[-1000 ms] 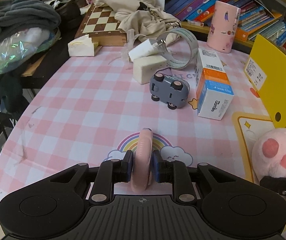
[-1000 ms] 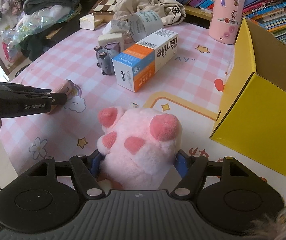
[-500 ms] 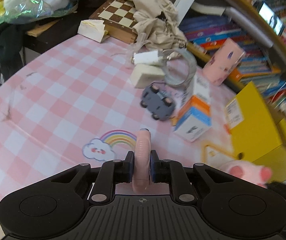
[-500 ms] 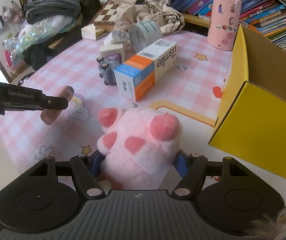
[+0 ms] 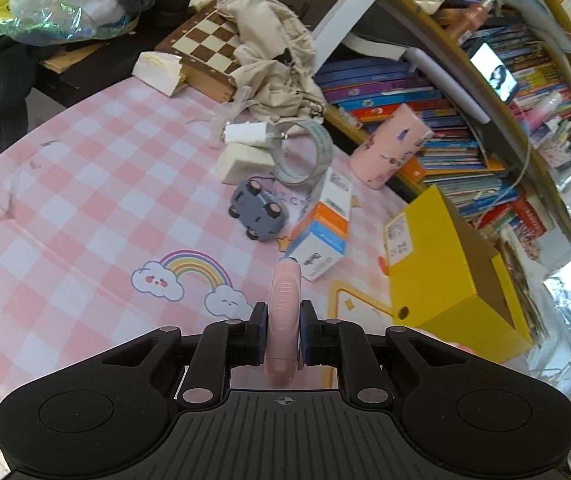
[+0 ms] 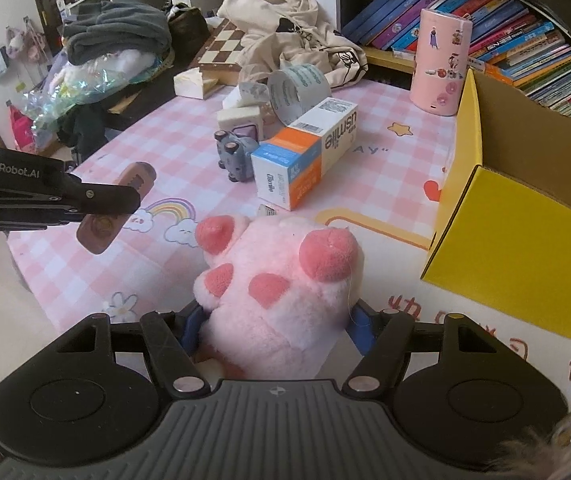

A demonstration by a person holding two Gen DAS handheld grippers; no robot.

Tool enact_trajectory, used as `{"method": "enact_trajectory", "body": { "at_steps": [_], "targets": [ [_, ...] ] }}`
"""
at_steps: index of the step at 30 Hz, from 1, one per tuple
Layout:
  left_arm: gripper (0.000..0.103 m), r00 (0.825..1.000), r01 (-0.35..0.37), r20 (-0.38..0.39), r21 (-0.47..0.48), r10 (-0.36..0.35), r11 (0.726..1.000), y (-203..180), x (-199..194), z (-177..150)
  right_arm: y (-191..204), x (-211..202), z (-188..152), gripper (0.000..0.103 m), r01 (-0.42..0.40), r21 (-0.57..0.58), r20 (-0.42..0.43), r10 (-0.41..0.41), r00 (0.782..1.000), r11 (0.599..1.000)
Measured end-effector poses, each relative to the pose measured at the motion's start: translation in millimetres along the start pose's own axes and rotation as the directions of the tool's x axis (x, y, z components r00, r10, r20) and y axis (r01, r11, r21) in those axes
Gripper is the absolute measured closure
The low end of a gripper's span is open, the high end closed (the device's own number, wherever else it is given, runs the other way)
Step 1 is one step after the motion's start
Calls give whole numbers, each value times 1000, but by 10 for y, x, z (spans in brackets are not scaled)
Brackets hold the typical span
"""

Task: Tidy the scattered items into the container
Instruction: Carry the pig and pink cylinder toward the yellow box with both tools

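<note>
Left gripper: closed on a pink flat oblong item, held edge-on between the pads and lifted clear of the counter. The right wrist view shows the same item hanging in the air over the rainbow print, off to that camera's left.

Right gripper: clamped on a pink plush paw, toe pads facing the camera. Whether the paw rests on the counter or is raised, cannot tell.

Just beyond the paw: orange, white and blue carton lying on its side. Grey toy car touching or just beside the carton's near end, wheels turned sideways. Behind these, a roll of clear tape standing on edge, with a white block and a white charger plug close by.

Right side: yellow cardboard box, open at the top, inside not visible from here. Pink cylindrical tin upright near its far corner.

Far edge: chessboard with beige cloth draped on it; bookshelf behind.
</note>
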State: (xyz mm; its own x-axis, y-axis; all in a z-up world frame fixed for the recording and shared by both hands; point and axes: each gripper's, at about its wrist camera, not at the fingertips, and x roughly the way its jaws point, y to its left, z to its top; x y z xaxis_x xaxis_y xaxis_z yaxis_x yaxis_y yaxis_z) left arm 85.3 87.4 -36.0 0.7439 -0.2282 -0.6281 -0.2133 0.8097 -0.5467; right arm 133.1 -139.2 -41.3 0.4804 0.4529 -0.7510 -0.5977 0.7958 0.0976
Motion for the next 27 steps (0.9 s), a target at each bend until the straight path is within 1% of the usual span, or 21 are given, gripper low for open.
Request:
{"method": "enact_trajectory", "body": {
  "at_steps": [4, 9, 15, 22, 27],
  "targets": [
    [89, 999, 35, -1, -7, -35, 999, 20, -89, -29, 74, -87, -68, 36, 10, 15, 7, -10, 1000, 1000],
    [89, 995, 95, -12, -42, -96, 995, 83, -177, -74, 157, -207, -174, 36, 39, 45, 20, -40, 999, 998],
    [88, 989, 146, -19, -6, -146, 989, 35, -301, -110, 221, -391, -265, 36, 76, 79, 54, -81, 995, 994],
    [89, 977, 210, -27, 3, -210, 978, -24, -408, -134, 179, -662, -375, 36, 141, 136, 78, -152, 985, 981],
    [88, 964, 259, -51, -30, -261, 965, -42, -415, -182, 170, -858, -509, 36, 192, 179, 92, -211, 973, 965]
  ]
}}
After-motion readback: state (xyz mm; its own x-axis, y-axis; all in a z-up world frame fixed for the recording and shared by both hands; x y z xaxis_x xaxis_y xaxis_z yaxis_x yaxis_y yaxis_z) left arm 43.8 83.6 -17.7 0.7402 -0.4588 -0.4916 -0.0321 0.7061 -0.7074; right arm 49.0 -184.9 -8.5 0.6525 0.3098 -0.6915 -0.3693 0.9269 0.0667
